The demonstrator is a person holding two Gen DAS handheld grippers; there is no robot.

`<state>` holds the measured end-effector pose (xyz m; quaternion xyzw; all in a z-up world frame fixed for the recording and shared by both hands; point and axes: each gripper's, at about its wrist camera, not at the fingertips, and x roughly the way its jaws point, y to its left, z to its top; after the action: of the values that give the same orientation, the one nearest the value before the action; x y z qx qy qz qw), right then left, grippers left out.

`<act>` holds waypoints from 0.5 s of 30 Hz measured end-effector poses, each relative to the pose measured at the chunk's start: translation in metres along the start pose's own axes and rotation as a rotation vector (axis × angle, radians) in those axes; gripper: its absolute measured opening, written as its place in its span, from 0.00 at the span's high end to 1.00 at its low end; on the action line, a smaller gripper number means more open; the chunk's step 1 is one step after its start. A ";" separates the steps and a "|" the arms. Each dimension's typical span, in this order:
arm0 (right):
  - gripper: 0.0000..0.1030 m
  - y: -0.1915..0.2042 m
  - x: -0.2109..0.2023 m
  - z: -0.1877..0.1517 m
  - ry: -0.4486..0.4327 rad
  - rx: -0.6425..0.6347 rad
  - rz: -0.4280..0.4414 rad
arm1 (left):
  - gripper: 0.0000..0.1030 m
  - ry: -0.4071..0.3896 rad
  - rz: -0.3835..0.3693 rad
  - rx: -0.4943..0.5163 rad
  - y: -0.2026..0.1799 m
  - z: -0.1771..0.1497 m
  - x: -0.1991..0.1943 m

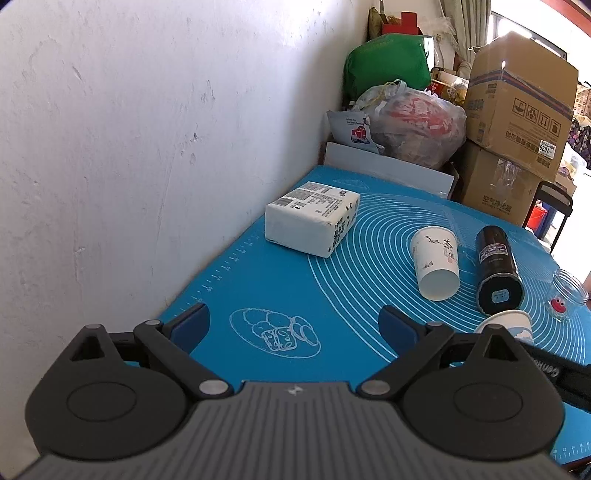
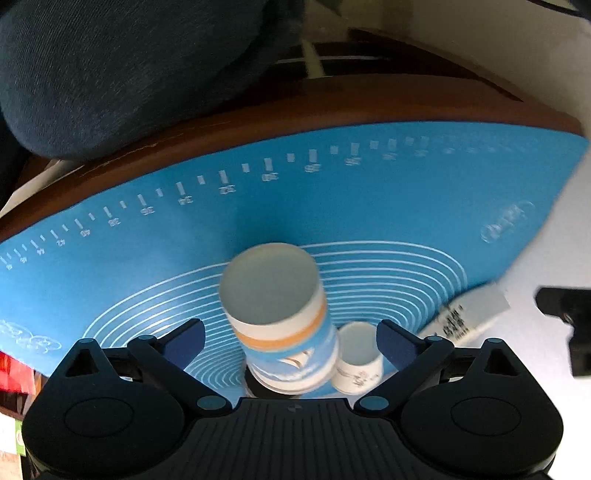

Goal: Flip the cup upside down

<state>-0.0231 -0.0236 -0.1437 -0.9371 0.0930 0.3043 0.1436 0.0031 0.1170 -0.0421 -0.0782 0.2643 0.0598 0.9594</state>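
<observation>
While both grippers' jaws gape empty, the blue-banded cup [image 2: 280, 321] stands base-up between the right gripper [image 2: 291, 343] fingers, near the counter's [image 2: 332, 99] front edge.

Place: a lived-in home room, used partly for storage.
Wall: plain white plaster wall [image 1: 129, 147], scuffed, running along the table's left edge.
Table: brown wooden table [image 2: 332, 99] with a rounded rim, covered by a blue baking mat [image 1: 258, 280] printed with rings and ruler marks.
Far corner: stacked cardboard boxes [image 1: 517, 122], a green bag [image 1: 388, 61] and a stuffed plastic bag [image 1: 417, 122] piled beyond the table's far edge.
Light: daylight from a window [image 1: 517, 26] with a curtain [image 1: 452, 26] at upper right.
On the mat: a tissue pack [image 1: 312, 218], paper cups [image 1: 436, 264], a black can [image 1: 496, 269] and a small glass jar [image 1: 569, 291].
</observation>
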 end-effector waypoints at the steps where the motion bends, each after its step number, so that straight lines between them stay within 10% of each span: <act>1: 0.10 0.001 0.000 -0.002 -0.003 0.002 0.008 | 0.06 0.001 -0.001 -0.001 0.000 0.000 0.000; 8: 0.44 -0.002 0.007 -0.001 -0.019 0.005 0.013 | 0.06 0.009 -0.001 -0.004 0.000 -0.001 0.003; 15: 0.44 -0.017 -0.003 -0.021 -0.054 0.200 0.001 | 0.06 0.008 -0.007 0.010 -0.002 0.001 0.003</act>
<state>-0.0094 -0.0144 -0.1217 -0.9094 0.1195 0.3187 0.2389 0.0059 0.1153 -0.0428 -0.0744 0.2684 0.0548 0.9589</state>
